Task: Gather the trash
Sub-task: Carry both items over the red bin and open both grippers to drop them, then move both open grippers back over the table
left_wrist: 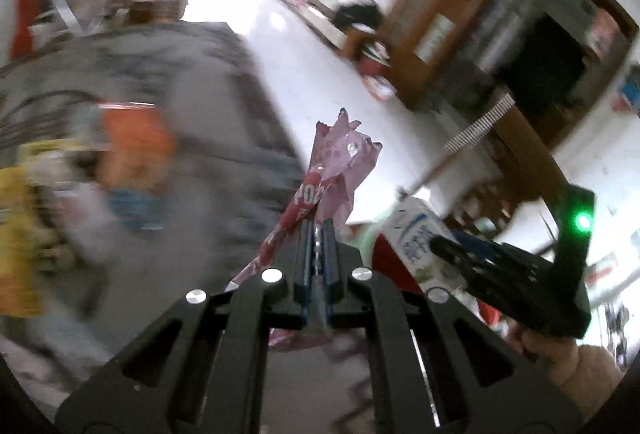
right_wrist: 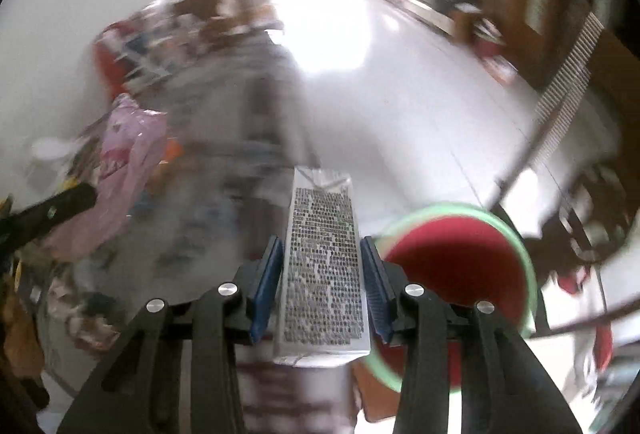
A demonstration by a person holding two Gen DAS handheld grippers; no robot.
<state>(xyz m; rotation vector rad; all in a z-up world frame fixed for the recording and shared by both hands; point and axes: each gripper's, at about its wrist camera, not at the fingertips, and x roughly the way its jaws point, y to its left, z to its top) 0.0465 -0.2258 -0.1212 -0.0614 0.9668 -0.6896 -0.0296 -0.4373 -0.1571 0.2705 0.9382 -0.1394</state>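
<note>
Nearest the left lens, the left gripper [left_wrist: 318, 234] is clenched on a pink snack wrapper [left_wrist: 340, 161], whose crumpled top stands up past the pads. It looks featherlight, soft and slick, so a pinch low on the bunched part seems safest. The right gripper [right_wrist: 322, 254] grasps a milk carton [right_wrist: 322, 266] by its two side faces (probably empty, so light but crushable). A red bin with a green rim [right_wrist: 460, 266] sits just right of the carton, likely its destination
</note>
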